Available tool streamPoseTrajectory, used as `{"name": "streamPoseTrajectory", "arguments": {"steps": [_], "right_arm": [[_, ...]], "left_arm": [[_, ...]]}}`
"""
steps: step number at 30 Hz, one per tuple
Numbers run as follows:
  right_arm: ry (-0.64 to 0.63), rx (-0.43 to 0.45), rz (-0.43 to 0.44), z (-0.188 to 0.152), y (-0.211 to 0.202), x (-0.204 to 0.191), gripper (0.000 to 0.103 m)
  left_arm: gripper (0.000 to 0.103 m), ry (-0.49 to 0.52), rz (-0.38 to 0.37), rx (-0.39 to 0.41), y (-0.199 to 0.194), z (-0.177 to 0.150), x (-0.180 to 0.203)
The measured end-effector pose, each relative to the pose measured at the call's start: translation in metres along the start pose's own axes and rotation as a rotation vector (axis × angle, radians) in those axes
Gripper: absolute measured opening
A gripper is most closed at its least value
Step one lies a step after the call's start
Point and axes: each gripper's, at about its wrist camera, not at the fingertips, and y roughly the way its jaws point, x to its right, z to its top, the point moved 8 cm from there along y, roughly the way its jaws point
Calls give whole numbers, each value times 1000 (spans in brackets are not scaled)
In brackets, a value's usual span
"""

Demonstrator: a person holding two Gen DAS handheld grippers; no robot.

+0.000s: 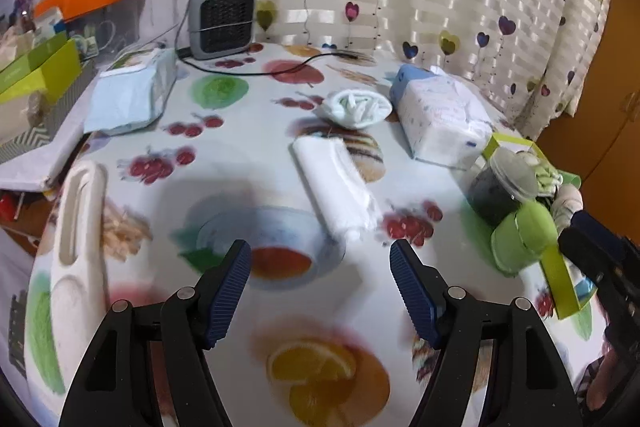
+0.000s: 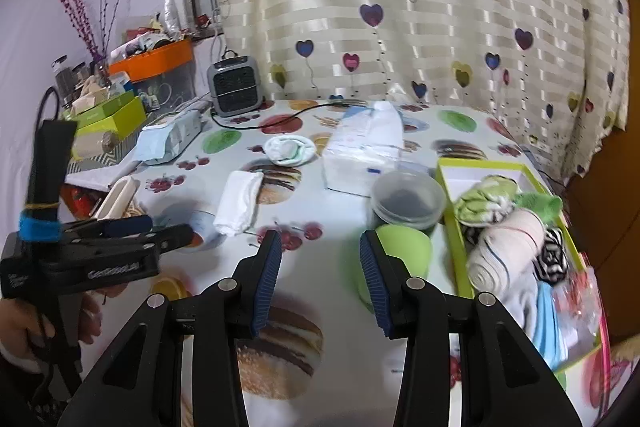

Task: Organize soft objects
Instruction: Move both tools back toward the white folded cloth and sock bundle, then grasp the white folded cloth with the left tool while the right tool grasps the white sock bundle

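A folded white cloth [image 1: 338, 183] lies on the fruit-print table, ahead of my left gripper [image 1: 320, 291], which is open and empty above the table. A white and green sock bundle [image 1: 356, 109] lies farther back. A green-rimmed tray [image 2: 450, 195] at the right holds several rolled socks and cloths [image 2: 504, 247]. My right gripper [image 2: 320, 275] is open and empty, close to a green cup [image 2: 404, 247]. The white cloth [image 2: 238, 203] and sock bundle [image 2: 289, 149] also show in the right wrist view. The left gripper [image 2: 136, 227] shows there from the side.
A tissue pack [image 1: 440, 115], a wipes pack [image 1: 132, 95], a grey heater [image 1: 222, 21] with its cable, a lidded jar [image 2: 408, 199], a white cutting board [image 1: 78, 247] and boxes [image 1: 40, 75] at the left stand on the table [image 1: 240, 147]. A curtain [image 2: 400, 7] hangs behind.
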Motion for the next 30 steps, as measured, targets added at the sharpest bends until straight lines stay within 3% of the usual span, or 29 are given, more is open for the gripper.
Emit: {"name": "streamPoseTrajectory", "arguments": {"steps": [3,8,14,30], "right_arm": [[-23,-14,-6,4,9,-5,42],[-25,-16,0,11,19,-7,42],[-29,-23,0,24,34,-9,42],[-8,-31,1,51,64,-7,42]], "left_arm": [[72,-26,-5,-55,18,1,-2],[72,-25,-4,-72,38,13,0],[72,28,42,-121,65,23,5],[72,76,80,-129,90,33,3]]}}
